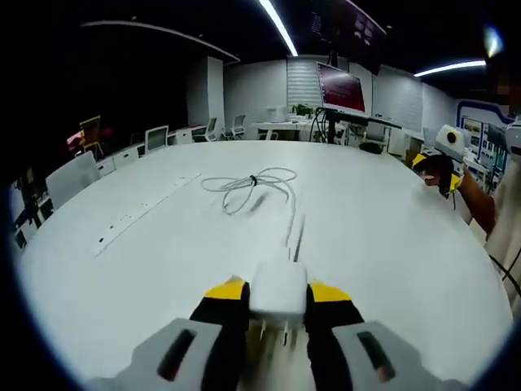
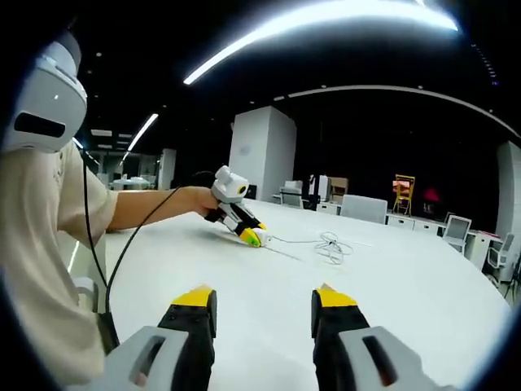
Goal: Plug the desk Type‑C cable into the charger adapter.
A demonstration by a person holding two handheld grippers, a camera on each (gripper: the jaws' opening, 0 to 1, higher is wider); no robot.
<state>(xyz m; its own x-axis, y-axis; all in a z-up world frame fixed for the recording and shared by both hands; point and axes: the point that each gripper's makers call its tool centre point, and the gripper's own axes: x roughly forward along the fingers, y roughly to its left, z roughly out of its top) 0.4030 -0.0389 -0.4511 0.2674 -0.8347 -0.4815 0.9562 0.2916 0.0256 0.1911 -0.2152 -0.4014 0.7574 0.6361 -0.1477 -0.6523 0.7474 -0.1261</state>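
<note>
Left gripper (image 1: 278, 303): fingers clamped on white charger adapter (image 1: 278, 293), white cable (image 1: 259, 184) already plugged in, trailing across counter (image 1: 391, 236). Right gripper (image 2: 264, 311): fingers apart, empty, above counter.

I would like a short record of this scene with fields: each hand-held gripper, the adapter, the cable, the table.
left hand-held gripper: shut on the charger adapter
right hand-held gripper: open, holds nothing, above the table
charger adapter: white, between the left jaws, prongs toward the camera
cable: white, loosely coiled on the table, one end reaching the adapter
table: large, white
</note>
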